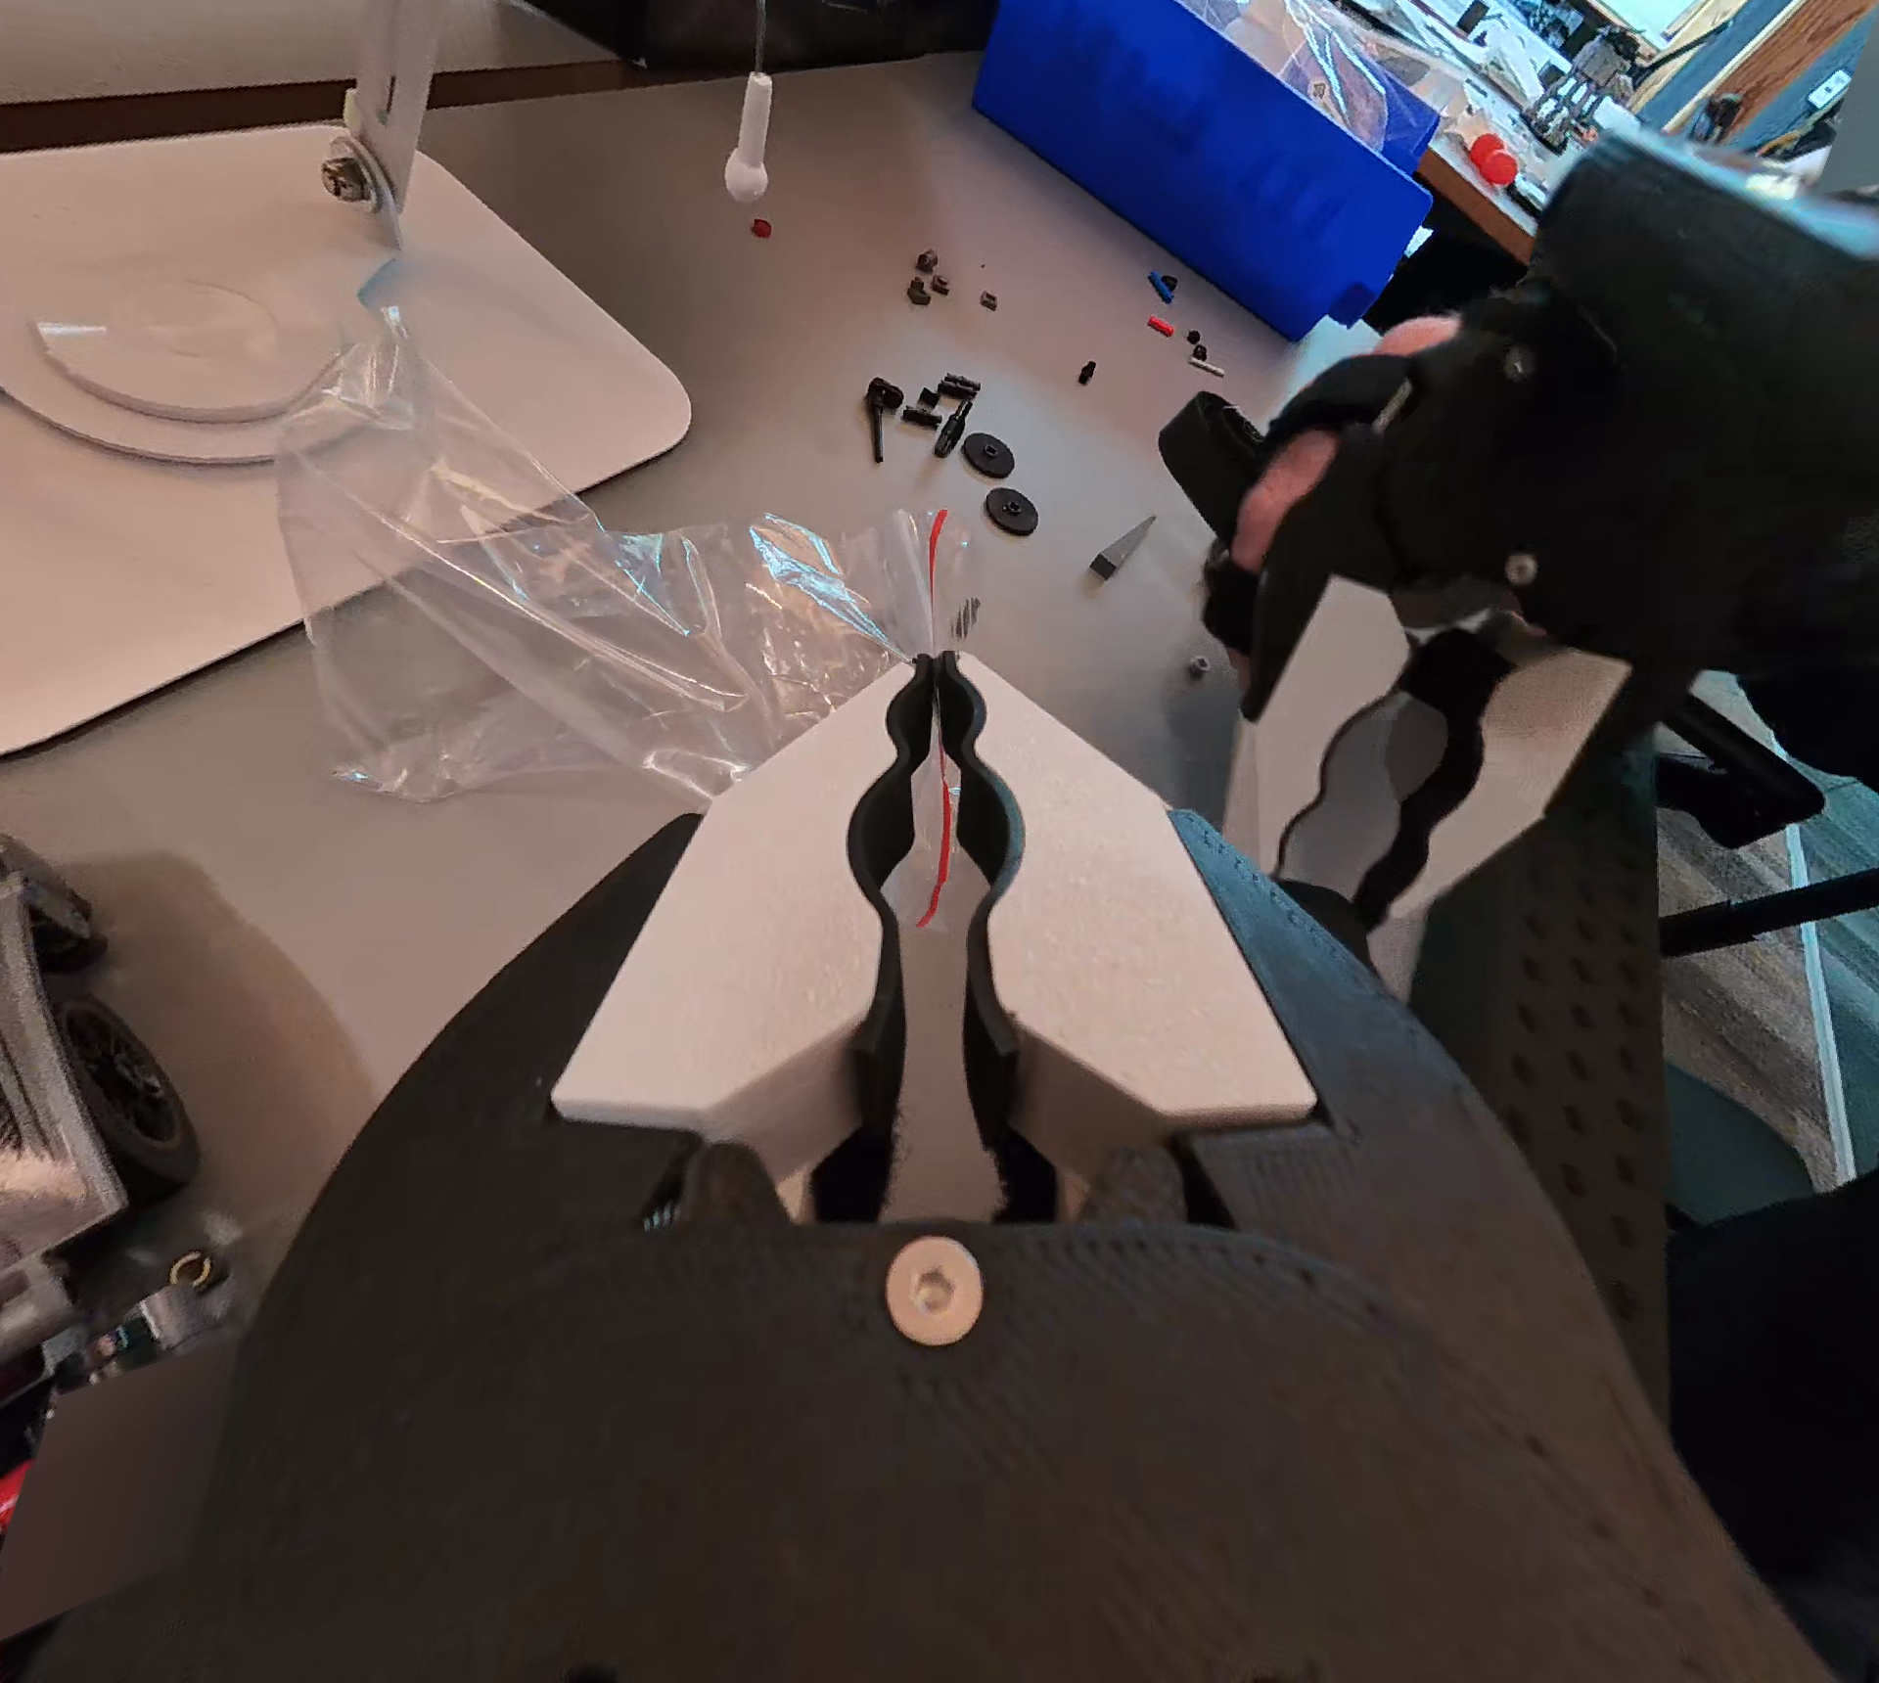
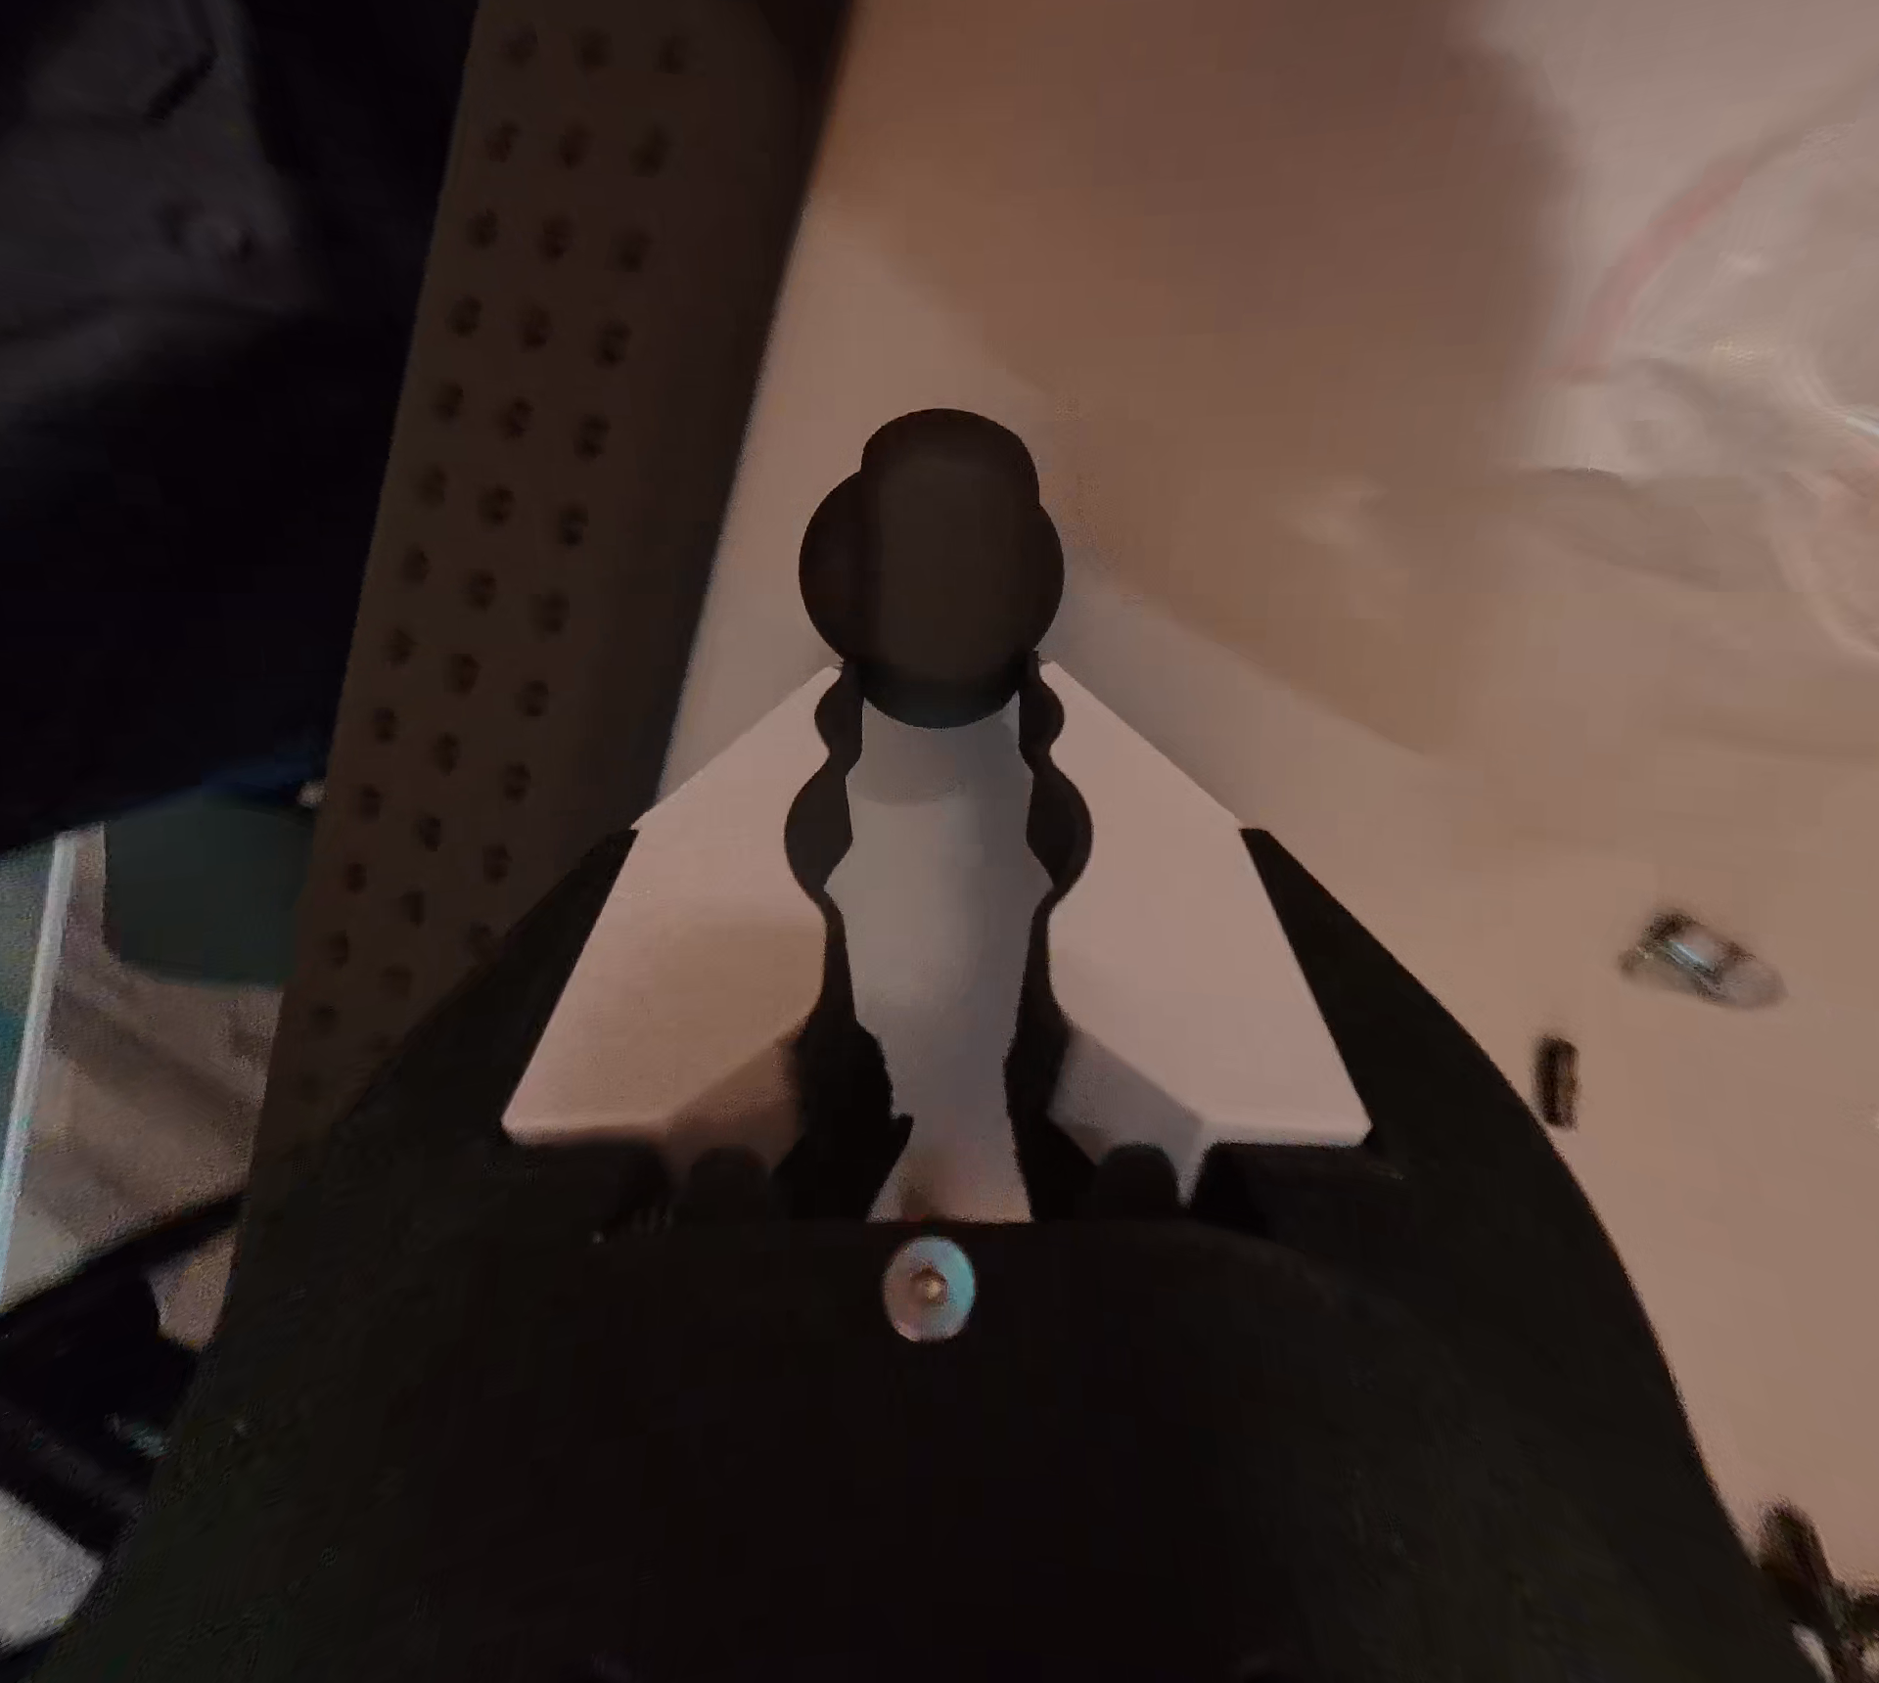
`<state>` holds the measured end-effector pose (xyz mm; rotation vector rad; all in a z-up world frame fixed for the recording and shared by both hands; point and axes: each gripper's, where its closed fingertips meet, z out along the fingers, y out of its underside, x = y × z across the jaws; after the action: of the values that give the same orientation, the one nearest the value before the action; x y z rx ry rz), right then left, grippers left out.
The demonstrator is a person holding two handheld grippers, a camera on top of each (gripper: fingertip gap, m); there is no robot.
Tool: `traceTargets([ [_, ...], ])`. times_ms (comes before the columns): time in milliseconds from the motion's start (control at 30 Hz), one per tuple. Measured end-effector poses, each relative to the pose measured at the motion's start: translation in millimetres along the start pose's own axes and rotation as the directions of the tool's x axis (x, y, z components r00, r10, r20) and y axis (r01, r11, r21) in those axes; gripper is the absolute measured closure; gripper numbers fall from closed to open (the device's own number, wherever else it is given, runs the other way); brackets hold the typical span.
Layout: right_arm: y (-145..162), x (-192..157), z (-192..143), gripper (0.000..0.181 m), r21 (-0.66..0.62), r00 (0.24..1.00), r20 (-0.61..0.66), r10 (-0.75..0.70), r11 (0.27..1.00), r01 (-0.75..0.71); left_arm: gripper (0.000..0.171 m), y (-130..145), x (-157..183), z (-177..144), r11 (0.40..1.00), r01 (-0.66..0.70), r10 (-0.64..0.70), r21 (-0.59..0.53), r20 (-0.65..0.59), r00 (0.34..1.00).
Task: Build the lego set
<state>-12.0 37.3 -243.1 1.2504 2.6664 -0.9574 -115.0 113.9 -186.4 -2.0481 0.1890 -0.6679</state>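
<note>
My left gripper [image 1: 935,666] is shut on the zip edge of a clear plastic bag [image 1: 569,618] with a red strip; the bag trails left over the grey table [image 1: 793,231]. Loose small black Lego parts [image 1: 930,409], two black discs [image 1: 1012,511] and a grey wedge [image 1: 1118,552] lie beyond it. My right gripper [image 2: 930,684] is shut on a dark rounded piece [image 2: 930,567] above the table edge. It also shows in the left wrist view [image 1: 1322,887], held by a gloved hand, tips pointing down; the piece is hidden there.
A blue bin [image 1: 1200,109] stands at the back right, a white stand base [image 1: 305,435] at the left. A wheeled model [image 1: 112,1085] sits at the left edge. A dark perforated panel [image 2: 508,465] borders the table. Small loose parts [image 2: 1703,973] lie nearby.
</note>
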Motion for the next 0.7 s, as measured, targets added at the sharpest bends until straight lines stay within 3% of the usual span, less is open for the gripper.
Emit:
traceTargets([
  [233,-27,53,-40,0.152,0.307,0.959,-0.105,0.261,0.926,-0.219,0.171,-2,6,1,1.0,-0.015,0.015,0.023,0.0,1.0],
  [567,-28,94,-45,0.153,0.402,0.882,-0.175,0.438,0.849,-0.342,0.171,-3,13,7,0.999,-0.028,0.029,0.034,-0.003,1.0],
  [700,-34,100,-49,0.153,0.462,0.871,-0.146,0.47,0.811,-0.36,0.171,-5,15,5,0.999,-0.017,0.019,0.048,-0.025,1.0],
])
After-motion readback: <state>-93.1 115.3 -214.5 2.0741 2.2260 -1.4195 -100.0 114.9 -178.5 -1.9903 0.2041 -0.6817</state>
